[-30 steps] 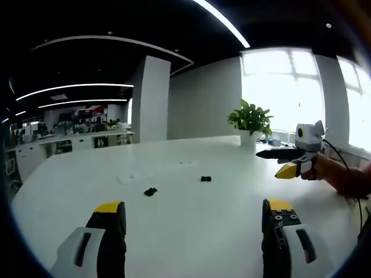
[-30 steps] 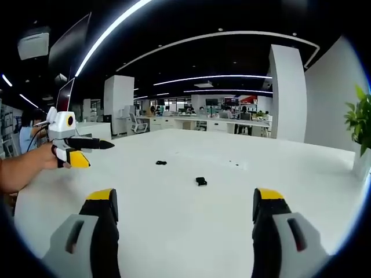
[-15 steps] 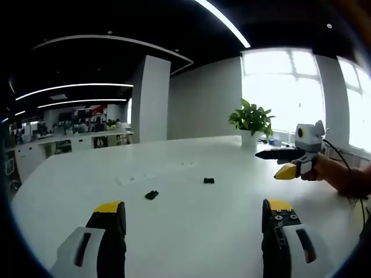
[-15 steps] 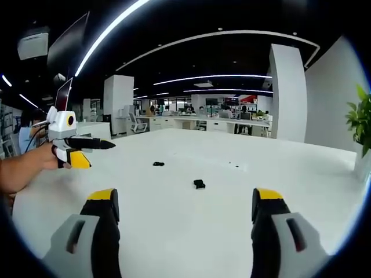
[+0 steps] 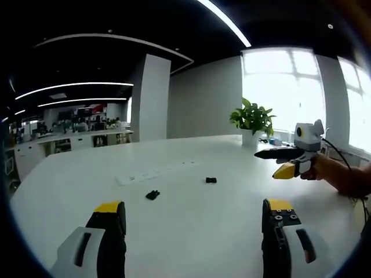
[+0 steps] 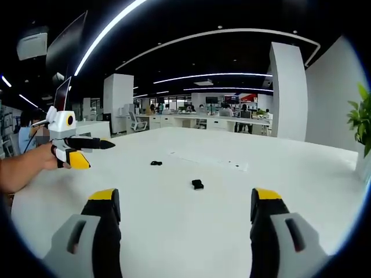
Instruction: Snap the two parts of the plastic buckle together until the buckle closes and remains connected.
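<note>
table (image 5: pixel 191 226): big, white, glossy
plant (image 5: pixel 251 118): leafy, white pot, at the table's far edge by the windows
windows (image 5: pixel 284 87): bright, beyond the table behind the plant
pillar (image 6: pixel 288 92): white, past the table
desks (image 6: pixel 197 121): office rows way behind the table

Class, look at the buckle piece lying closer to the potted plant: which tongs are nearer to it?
Right, probably. The right tongs face that buckle piece; the left tongs face the other piece.
</note>
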